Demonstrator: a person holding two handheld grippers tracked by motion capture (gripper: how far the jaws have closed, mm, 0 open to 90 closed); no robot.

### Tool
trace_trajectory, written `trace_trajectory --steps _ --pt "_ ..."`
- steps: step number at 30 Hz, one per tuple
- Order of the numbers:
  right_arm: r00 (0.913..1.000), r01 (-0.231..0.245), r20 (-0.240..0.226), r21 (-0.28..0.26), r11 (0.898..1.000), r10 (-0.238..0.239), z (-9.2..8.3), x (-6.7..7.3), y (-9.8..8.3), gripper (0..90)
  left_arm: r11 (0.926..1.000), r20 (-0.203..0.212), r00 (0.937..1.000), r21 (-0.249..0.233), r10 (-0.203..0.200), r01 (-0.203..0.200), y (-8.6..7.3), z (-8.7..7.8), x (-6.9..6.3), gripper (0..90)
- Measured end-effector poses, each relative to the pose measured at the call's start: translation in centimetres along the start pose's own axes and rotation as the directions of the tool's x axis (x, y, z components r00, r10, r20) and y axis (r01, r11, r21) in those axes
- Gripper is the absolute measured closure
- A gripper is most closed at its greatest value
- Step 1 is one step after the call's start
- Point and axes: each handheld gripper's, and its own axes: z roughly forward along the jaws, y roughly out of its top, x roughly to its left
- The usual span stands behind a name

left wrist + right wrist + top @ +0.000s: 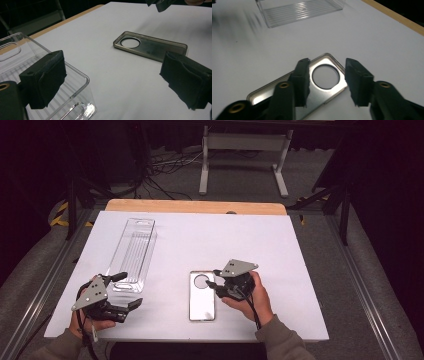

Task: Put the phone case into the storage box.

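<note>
Far left, the left gripper (125,290) sits at the table's near-left corner, matte black plastic w/ a grey three-cornered plate on top; its two jaws are spread wide, soft black foam-like pads (47,77) w/ ragged edges, nothing between them. One pad sits just in front of the near end of the clear tray (134,252): 1 long, narrow box of transparent hard plastic, ribbed floor w/ fine parallel lines, rounded corners, an oval slot in the tab at each end, glossy glints on the rim. It lies lengthwise on the white table (280,255), smooth matte sheet over a pale wood board whose edge shows at the far side. Center-right, 1 phone case (202,296): flat rounded rectangle, translucent smoky-grey, shiny inside face up, w/ 1 big round camera hole at its far end. It lies flat on the table, well apart from the tray. Right gripper (216,282) hangs just over the case's hole end, same black build + grey plate; jaws parted about halfway, pads not touching the case, the hole showing between them in the right gripper view. Count: 2 grippers, 1 tray, 1 case.
</note>
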Motion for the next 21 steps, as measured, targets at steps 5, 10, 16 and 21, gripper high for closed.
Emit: trace_trajectory --steps 5,10,16,21 --pt "0.9961 -0.039 0.08 0.015 0.999 0.038 -0.9 -1.0 -0.2 23.2 1.0 0.003 1.0 0.007 0.005 -0.005 0.0 0.0 -0.1 6.8" --pt "0.9913 -0.044 0.124 0.003 0.999 0.044 -1.3 -1.5 -0.7 14.5 0.9999 0.003 0.9999 0.006 0.011 -0.011 0.1 0.1 -0.2 6.7" --pt "0.9874 -0.001 0.158 -0.029 1.0 0.005 -2.7 -2.0 -2.2 8.7 1.0 0.0 1.0 0.003 0.003 -0.003 0.1 0.0 -0.1 6.6" --pt "0.9907 -0.022 0.133 -0.056 0.998 0.03 -3.7 -2.1 -2.9 7.7 0.9999 -0.001 0.9999 0.006 0.011 -0.011 0.1 0.0 -0.1 6.4"
